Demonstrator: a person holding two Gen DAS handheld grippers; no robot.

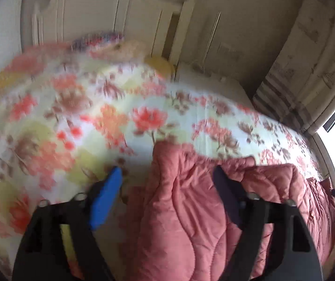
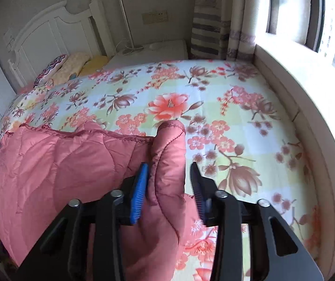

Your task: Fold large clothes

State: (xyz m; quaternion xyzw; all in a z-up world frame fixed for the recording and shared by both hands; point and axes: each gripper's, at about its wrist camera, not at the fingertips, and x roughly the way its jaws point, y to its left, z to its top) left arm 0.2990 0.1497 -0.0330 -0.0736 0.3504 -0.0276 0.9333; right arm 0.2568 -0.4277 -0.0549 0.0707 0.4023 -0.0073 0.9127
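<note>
A pink quilted jacket [image 1: 186,210] lies on the near part of a bed with a floral sheet [image 1: 78,117]. My left gripper [image 1: 167,171] is open wide over the jacket's edge. Its blue pad [image 1: 106,196] hangs above the sheet, and the other finger [image 1: 223,187] sits over the quilted fabric. In the right wrist view the jacket [image 2: 57,164] spreads to the left, and a raised fold [image 2: 169,154] stands between the fingers of my right gripper [image 2: 169,165]. The blue pad [image 2: 140,192] is against the fold. A gap shows at the other finger [image 2: 198,187], so the gripper is open.
Pillows [image 2: 73,66] lie by the white headboard [image 2: 57,30] at the far end. A white bedside table [image 2: 158,49] and a striped curtain [image 2: 209,28] stand beyond the bed. A pale window ledge [image 2: 296,89] runs along the right side. The floral sheet [image 2: 214,98] is bare ahead.
</note>
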